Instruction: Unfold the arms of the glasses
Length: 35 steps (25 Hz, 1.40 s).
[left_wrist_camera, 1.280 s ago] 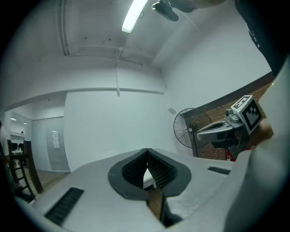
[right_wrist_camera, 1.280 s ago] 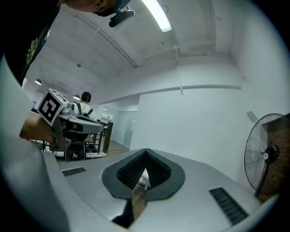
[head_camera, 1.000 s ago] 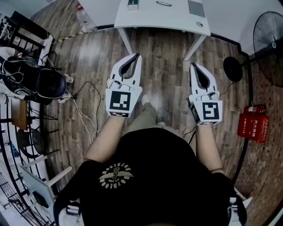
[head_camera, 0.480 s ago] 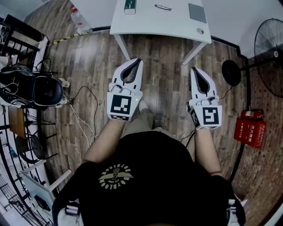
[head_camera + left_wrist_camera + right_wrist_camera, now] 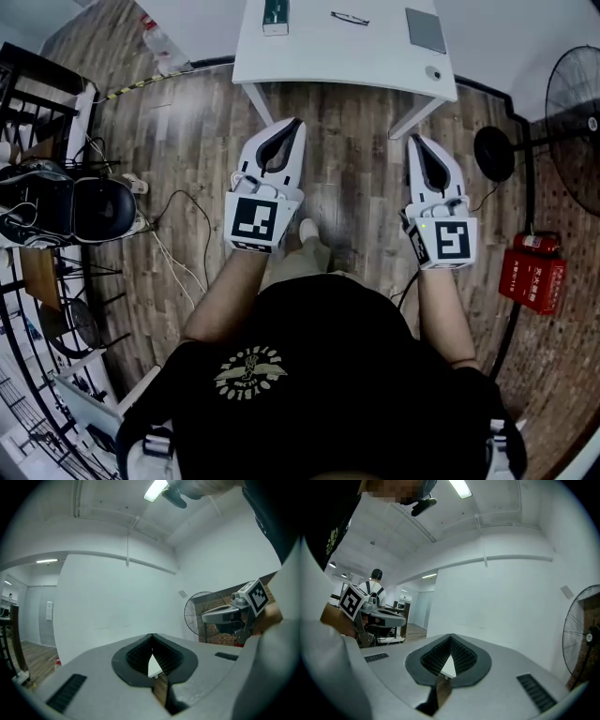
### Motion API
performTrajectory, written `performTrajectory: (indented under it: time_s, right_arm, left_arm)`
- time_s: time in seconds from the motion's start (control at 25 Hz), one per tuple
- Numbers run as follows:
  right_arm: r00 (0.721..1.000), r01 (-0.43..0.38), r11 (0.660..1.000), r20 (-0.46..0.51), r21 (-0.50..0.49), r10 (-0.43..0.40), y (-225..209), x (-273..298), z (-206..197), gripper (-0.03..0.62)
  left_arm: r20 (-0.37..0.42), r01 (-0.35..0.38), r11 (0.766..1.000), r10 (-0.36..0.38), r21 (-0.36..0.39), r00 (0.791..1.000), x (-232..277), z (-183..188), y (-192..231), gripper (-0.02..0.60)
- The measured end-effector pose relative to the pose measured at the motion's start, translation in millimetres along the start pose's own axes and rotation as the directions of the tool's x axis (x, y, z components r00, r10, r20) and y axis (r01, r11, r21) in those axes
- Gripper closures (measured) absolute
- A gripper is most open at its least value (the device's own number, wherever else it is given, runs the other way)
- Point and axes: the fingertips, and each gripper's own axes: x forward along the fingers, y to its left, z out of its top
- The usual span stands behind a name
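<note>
- Two grippers were held side by side over the wooden floor [image 5: 352, 159], both short of the near edge of the white bench [image 5: 356, 52].
- The left gripper [image 5: 294, 122] had its jaws brought together at the tips, with only the hollow behind them showing a gap; its own view [image 5: 151, 637] showed nothing between them.
- The right gripper [image 5: 415, 139] had its jaws the same way, tips touching and nothing held, as its own view [image 5: 450, 637] showed.
- The glasses [image 5: 349, 18] lay flat on the far part of the bench, well apart from both grippers; they were too small to tell whether the arms were folded.
- Left of the glasses stood a small dark green box [image 5: 275, 11], and right of them lay a grey pad [image 5: 426, 30]; a small round thing [image 5: 432, 72] sat near the bench's right front corner.
- The bench's slanted white legs and a stretch of bare floor lay between the grippers and the glasses.
- A pedestal fan [image 5: 572, 108] stood at the right, its round base [image 5: 494, 150] just beside the right gripper; the same fan showed in the left gripper view [image 5: 199, 616] and the right gripper view [image 5: 583, 634].
- A red box [image 5: 532, 277] stood against the brick wall at the right.
- At the left were a black chair [image 5: 80, 208], loose cables [image 5: 183, 253] on the floor and a plastic bottle [image 5: 159, 42] by the wall.
- Another person [image 5: 375, 585] stood far back in the right gripper view.
</note>
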Motion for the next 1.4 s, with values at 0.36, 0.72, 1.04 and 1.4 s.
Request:
performTrajectory:
  time_s: [0.36, 0.72, 1.04, 1.4]
  right_arm:
    - [0.998, 0.063, 0.997, 0.024, -0.035, -0.062, -3, 39, 28, 0.594]
    - [0.996, 0.085, 0.996, 0.001, -0.017, -0.085, 3, 50, 35, 0.594]
    - [0.997, 0.082, 0.996, -0.004, -0.031, -0.083, 11, 64, 37, 0.594]
    - [0.996, 0.087, 0.996, 0.006, -0.022, -0.086, 2, 84, 41, 0.594]
  left_arm:
    - [0.044, 0.003, 1.0, -0.004, 0.012, 0.999, 28, 15, 47, 0.575]
    - [0.098, 0.043, 0.999, -0.04, -0.028, 0.994, 33, 25, 63, 0.575]
    - [0.048, 0.05, 0.998, -0.049, -0.027, 0.998, 33, 13, 76, 0.574]
    - [0.04, 0.034, 0.999, -0.034, -0.011, 0.999, 38, 18, 90, 0.574]
